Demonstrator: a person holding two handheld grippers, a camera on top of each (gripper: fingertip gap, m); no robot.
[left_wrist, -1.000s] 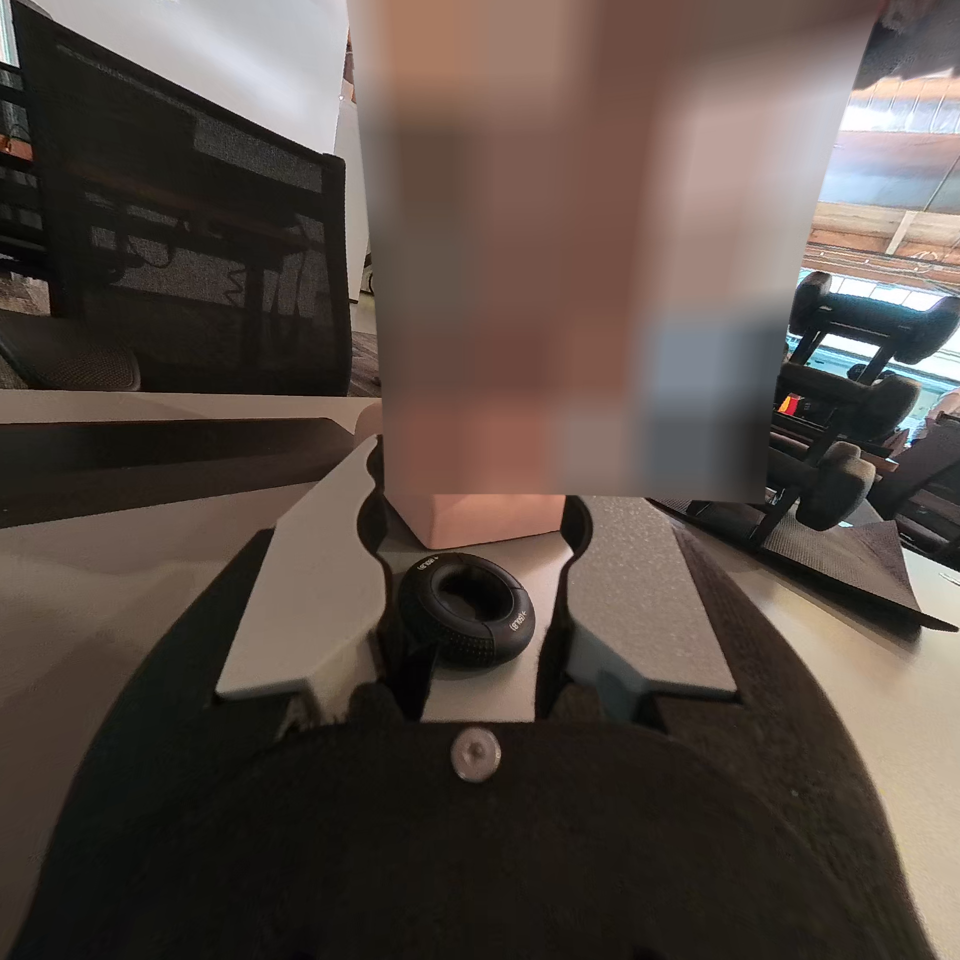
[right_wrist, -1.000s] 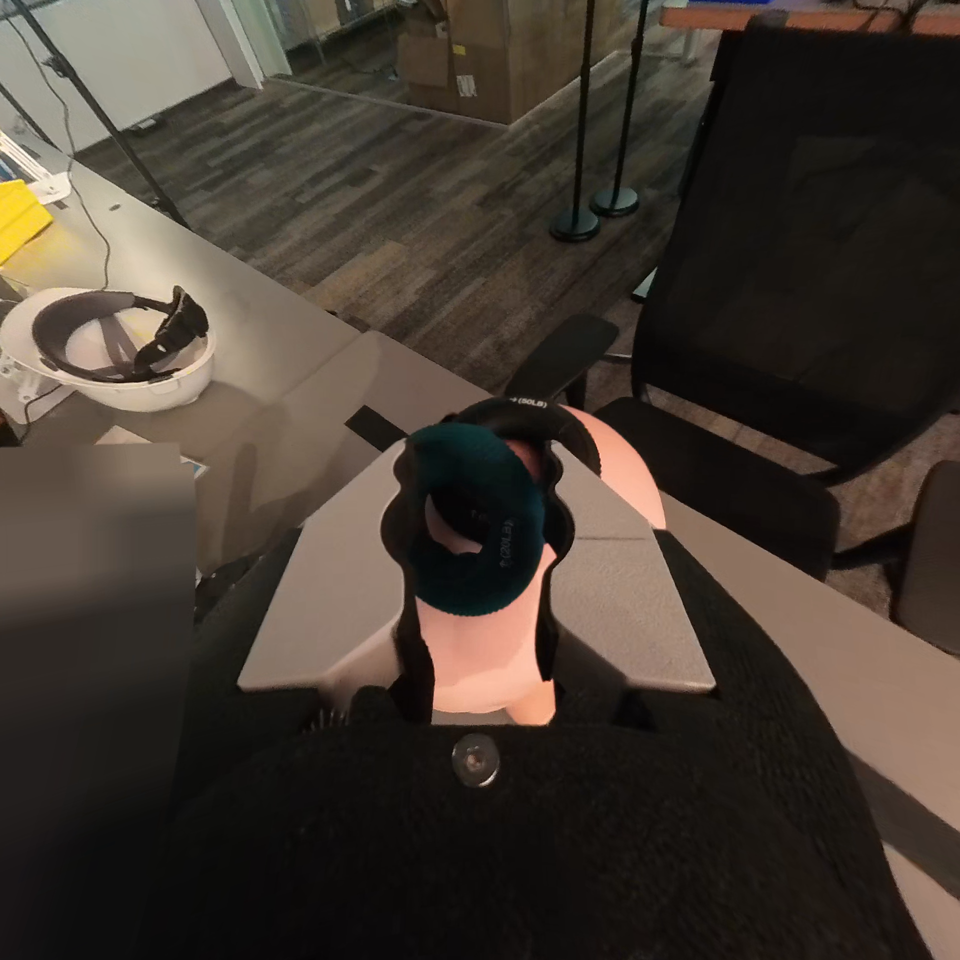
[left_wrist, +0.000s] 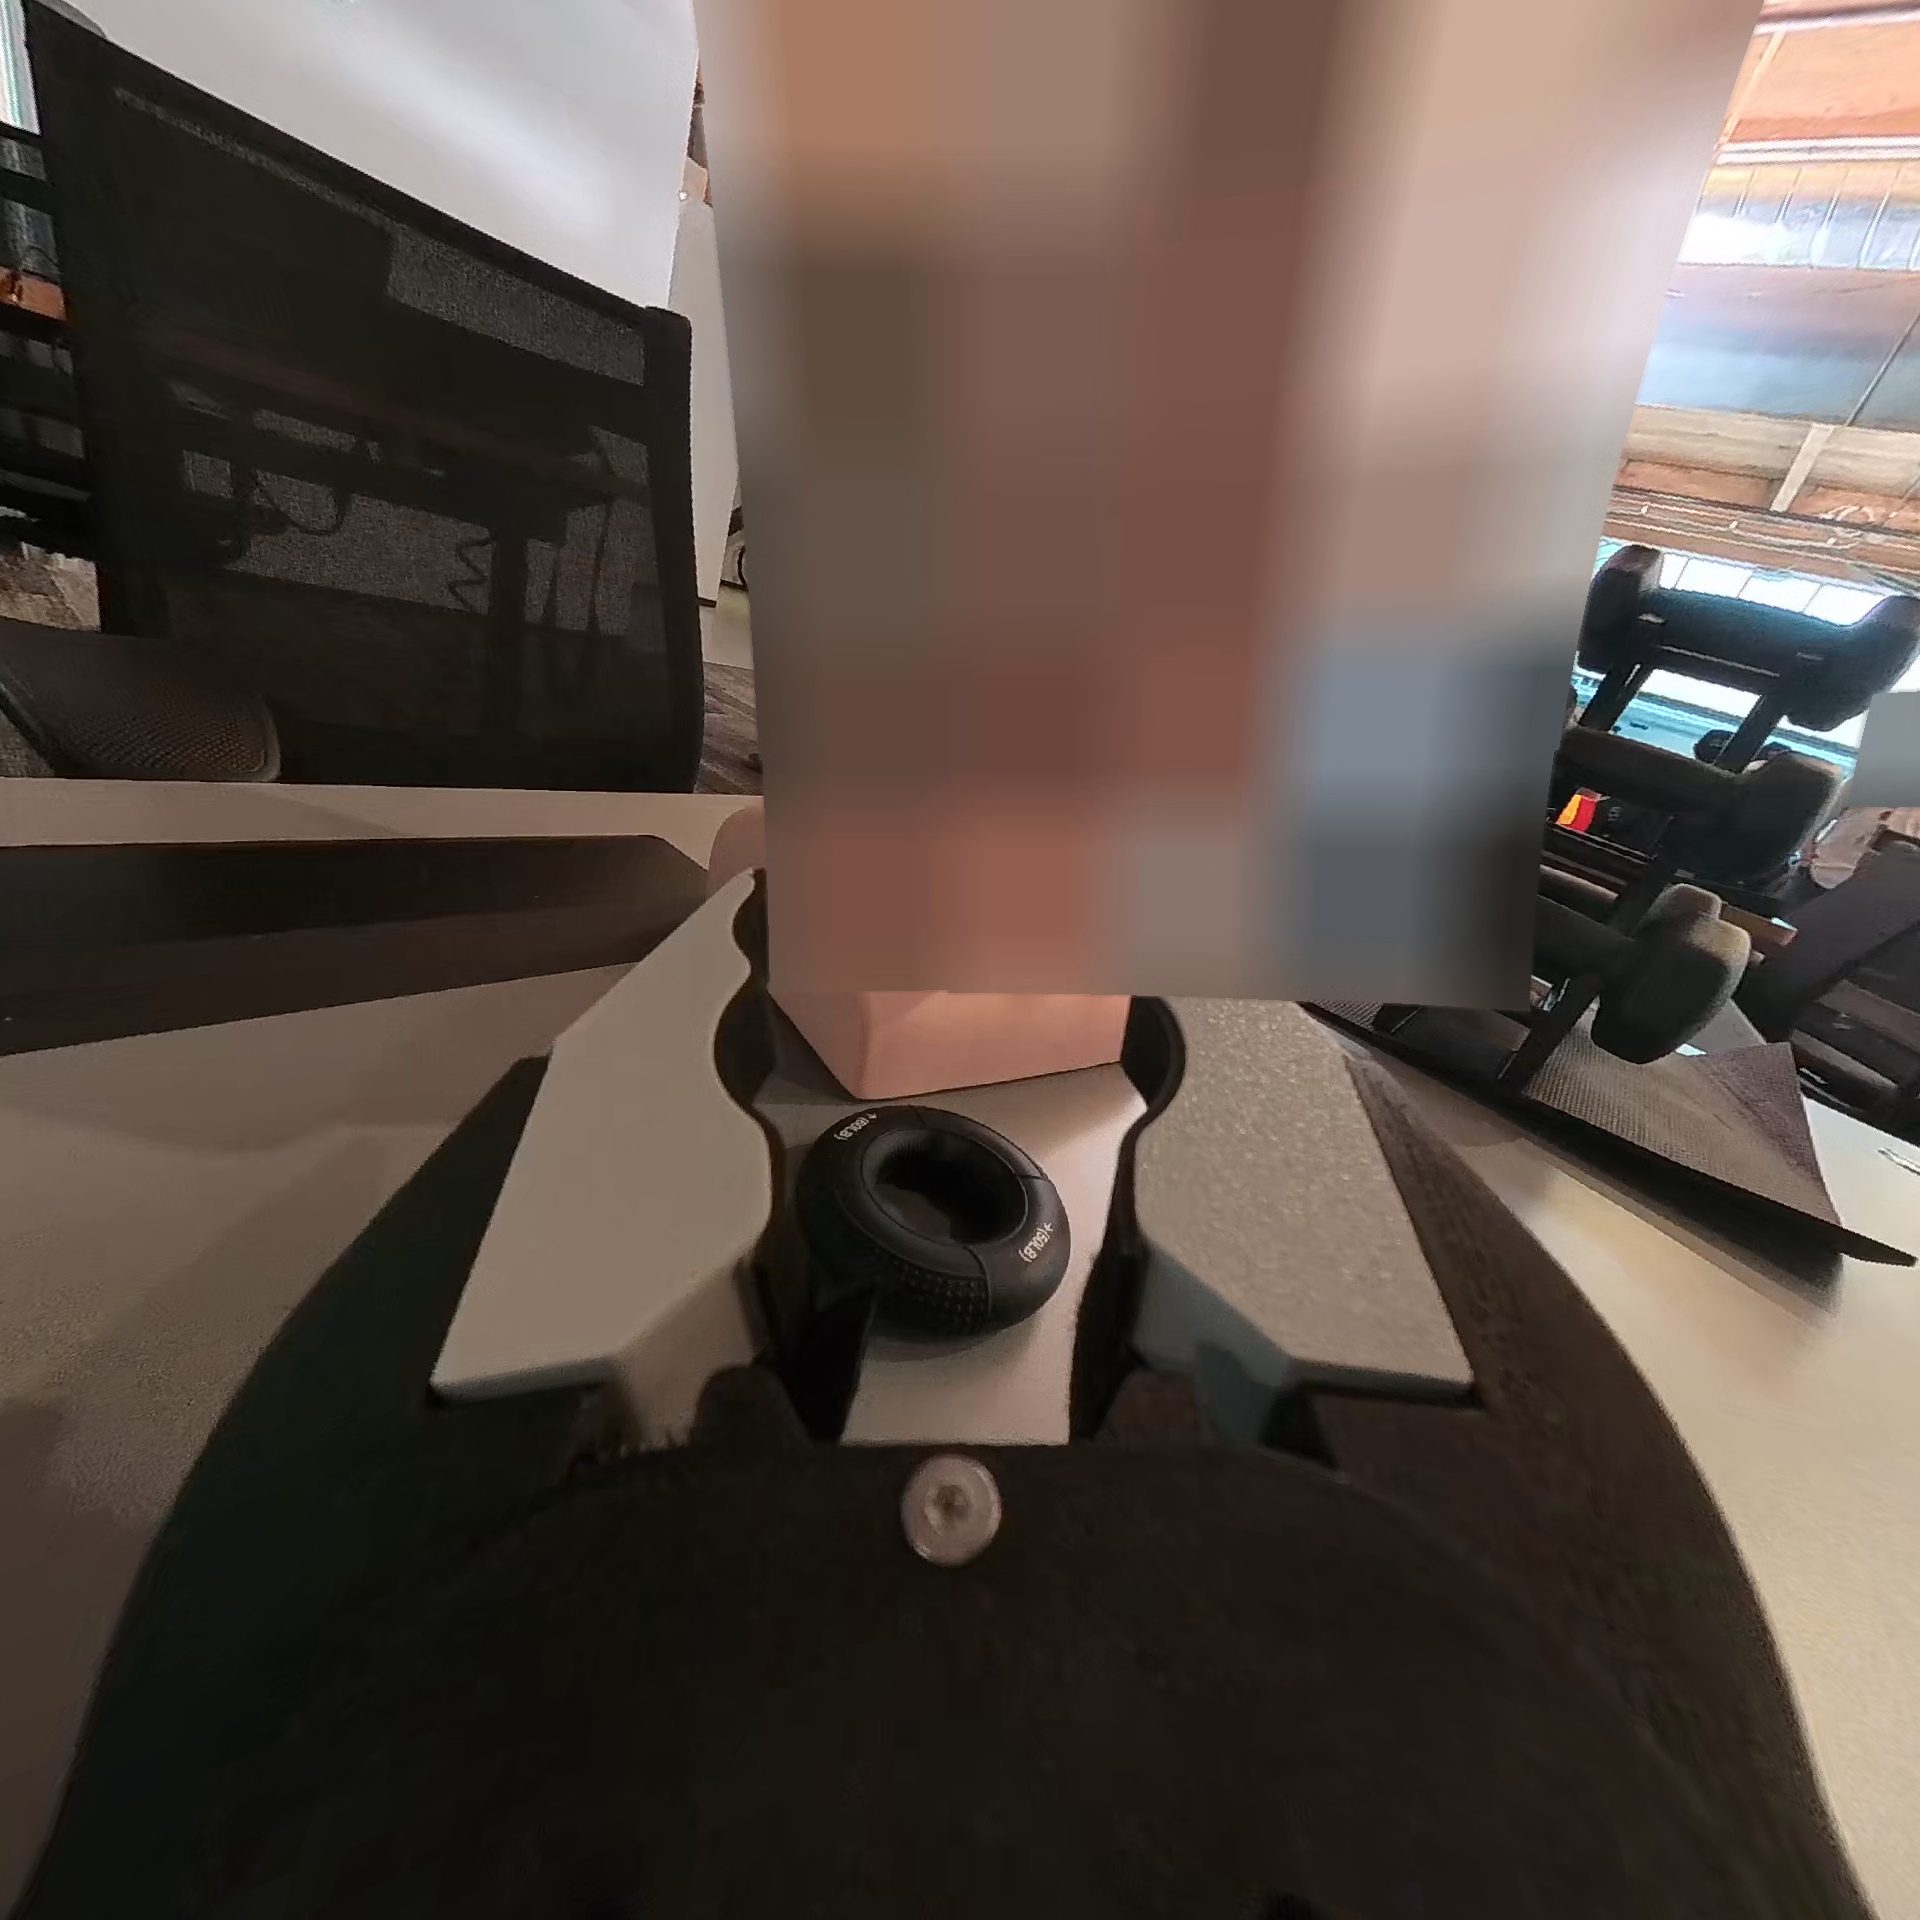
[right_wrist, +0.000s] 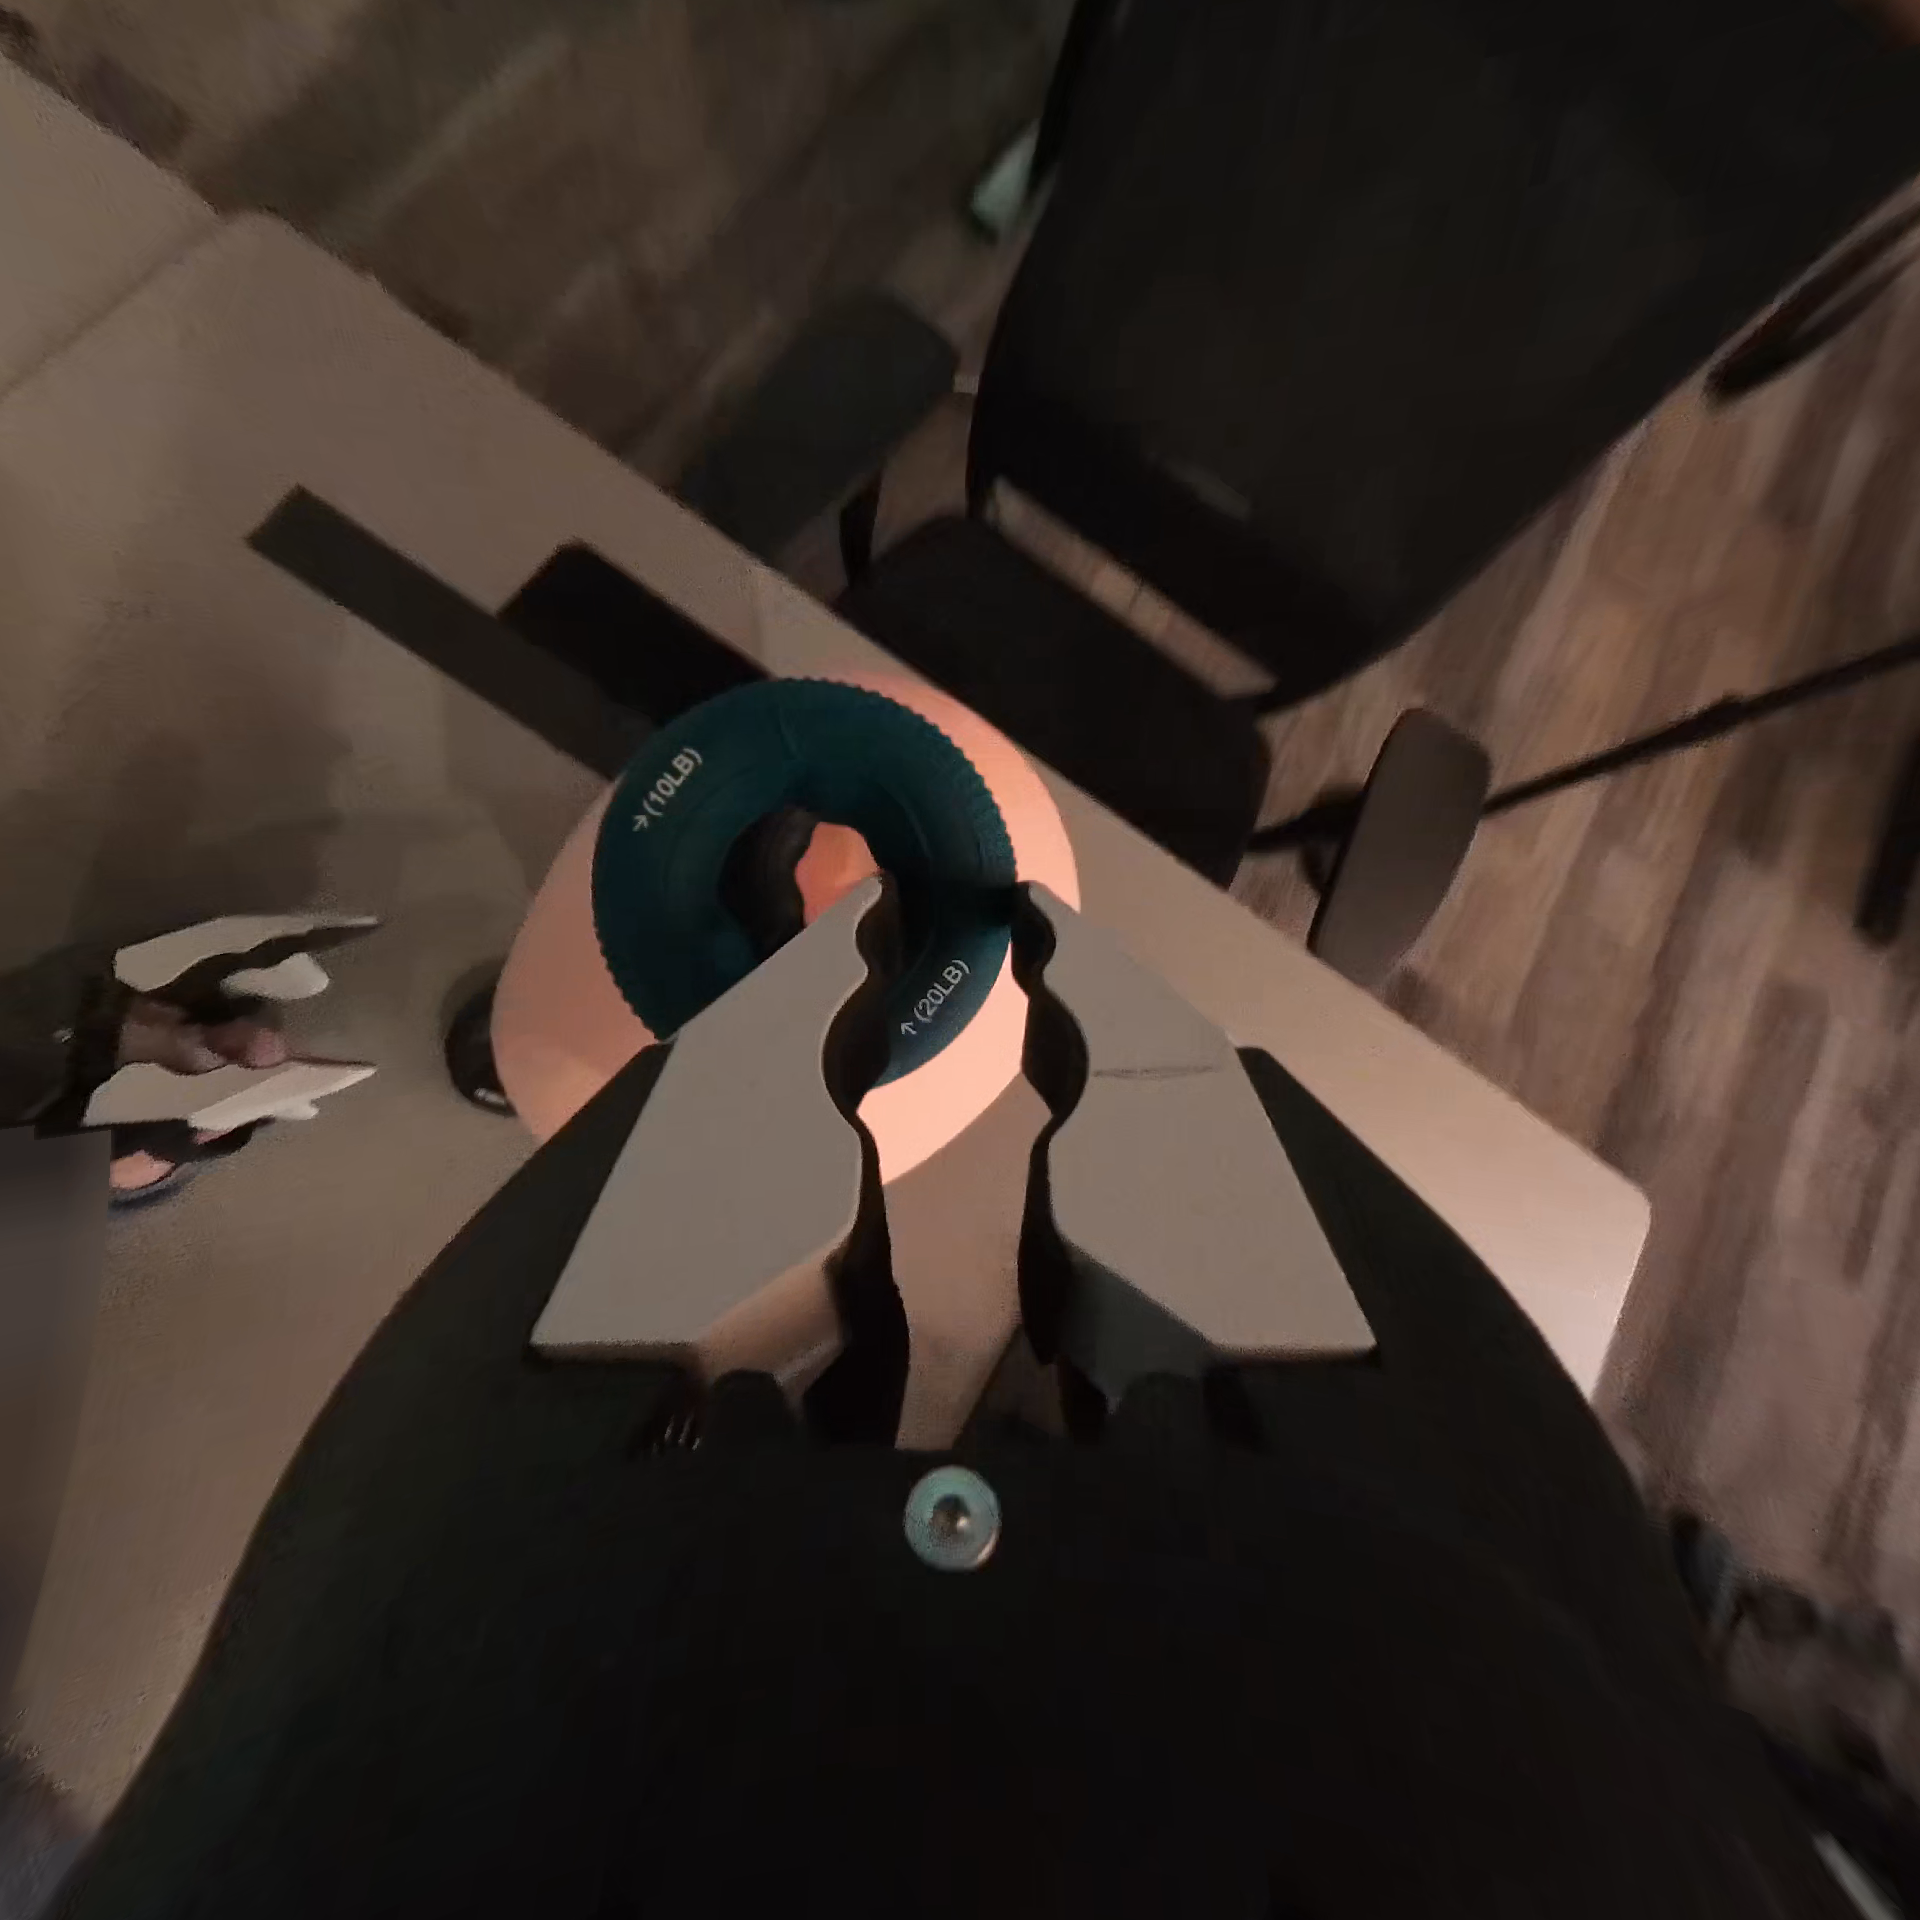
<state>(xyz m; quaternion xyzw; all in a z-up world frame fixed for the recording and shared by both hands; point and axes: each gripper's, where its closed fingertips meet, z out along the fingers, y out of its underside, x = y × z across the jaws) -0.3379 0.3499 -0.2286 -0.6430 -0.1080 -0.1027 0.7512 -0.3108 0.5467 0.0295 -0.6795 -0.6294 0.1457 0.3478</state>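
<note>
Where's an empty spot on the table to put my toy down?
Bare table lies left of the left gripper, below the dark strip, and right of it, before the dark mat. Crowded in the middle: black ring between its jaws, pink block ahead, right gripper holding the teal ring.

Black dimpled ring (left_wrist: 932, 1236), teal ridged ring (right_wrist: 800, 862), pinkish, perhaps peach, stand (right_wrist: 966, 1081), grey table (left_wrist: 208, 1195)

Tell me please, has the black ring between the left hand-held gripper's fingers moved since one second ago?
No. The black ring lies on the table just in front of the pink block's base, as before.
</note>
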